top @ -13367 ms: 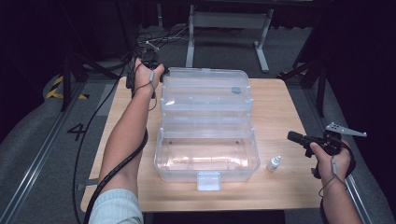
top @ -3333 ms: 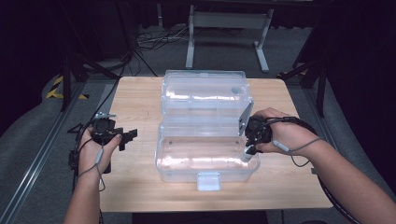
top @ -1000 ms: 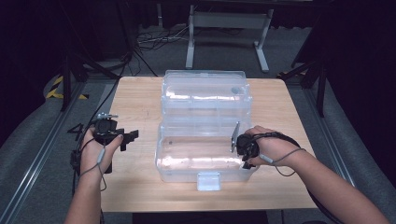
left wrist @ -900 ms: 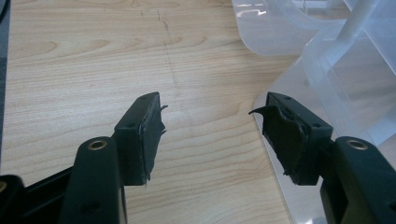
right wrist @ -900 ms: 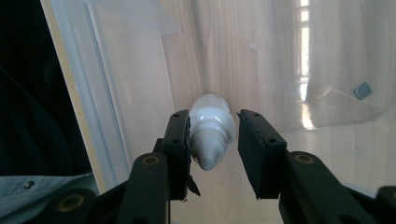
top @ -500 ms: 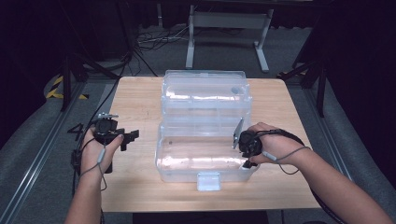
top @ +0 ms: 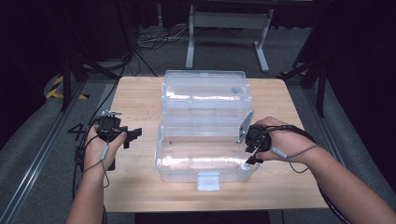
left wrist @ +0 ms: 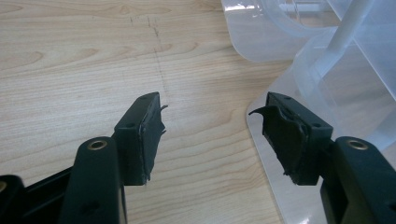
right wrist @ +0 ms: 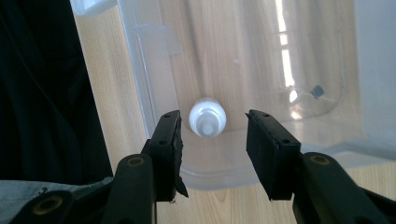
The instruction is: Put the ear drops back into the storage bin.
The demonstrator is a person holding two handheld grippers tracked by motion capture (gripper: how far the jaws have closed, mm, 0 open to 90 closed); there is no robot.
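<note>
High view: we stand right gripper over clear box at its 4 o'clock corner; small white bottle sits inside. Placing step looks done; next we lift clear. Left gripper waits over bench at 9 o'clock.

Left gripper view: jaws apart, empty.

Right gripper view: jaws just been opening, bottle between, untouched.
</note>
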